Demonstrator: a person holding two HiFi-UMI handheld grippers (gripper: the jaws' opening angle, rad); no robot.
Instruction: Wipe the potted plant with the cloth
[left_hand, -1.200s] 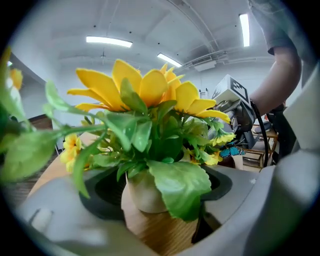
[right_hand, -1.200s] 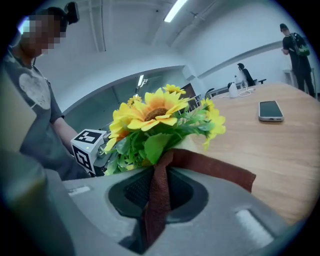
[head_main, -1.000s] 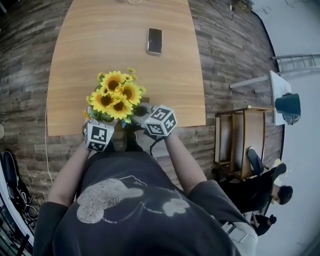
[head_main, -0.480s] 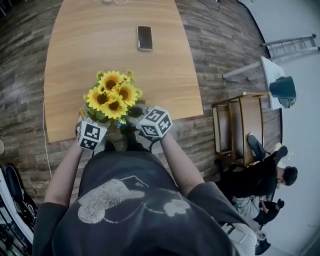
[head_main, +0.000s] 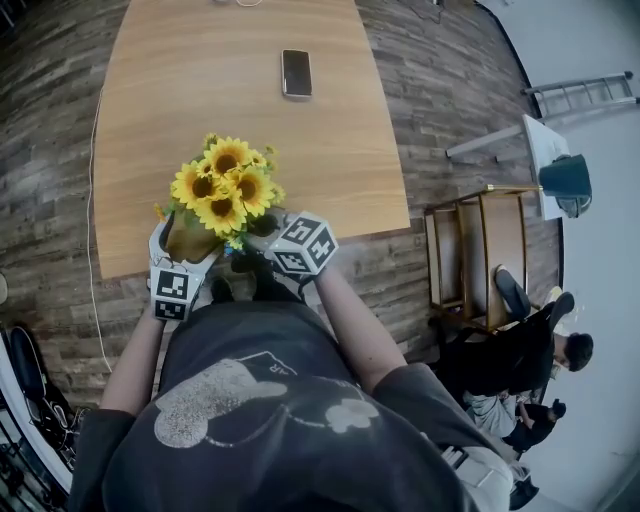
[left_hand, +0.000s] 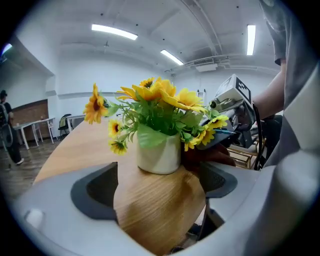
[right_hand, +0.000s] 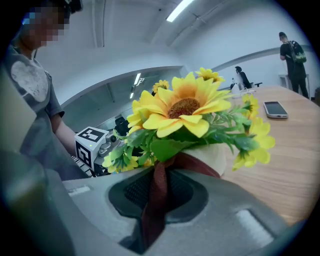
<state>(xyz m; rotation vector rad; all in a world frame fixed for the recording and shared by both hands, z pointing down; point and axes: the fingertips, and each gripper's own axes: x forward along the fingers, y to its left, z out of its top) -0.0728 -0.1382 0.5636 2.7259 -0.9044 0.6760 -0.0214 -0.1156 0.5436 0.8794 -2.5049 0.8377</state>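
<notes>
A white pot (left_hand: 159, 152) of yellow sunflowers (head_main: 222, 186) stands near the front edge of the wooden table (head_main: 200, 90). My left gripper (head_main: 188, 240) is just short of the pot on its left. Its jaws are opening, and between them (left_hand: 157, 187) there is only bare table, with the pot a little ahead. My right gripper (head_main: 265, 226) is on the pot's right side, shut on a dark red-brown cloth (right_hand: 159, 192). The cloth lies against the pot (right_hand: 216, 156) under the leaves. From the left gripper view the cloth (left_hand: 206, 156) shows beside the pot.
A phone (head_main: 296, 73) lies farther back on the table. The table's front edge runs just under both grippers. A wooden shelf unit (head_main: 480, 270) and seated people stand off to the right on the floor. A cable (head_main: 92, 250) trails along the left.
My left gripper has drawn back from the pot toward the table's front edge and its jaws stand wider. The right gripper stays at the pot with the cloth.
</notes>
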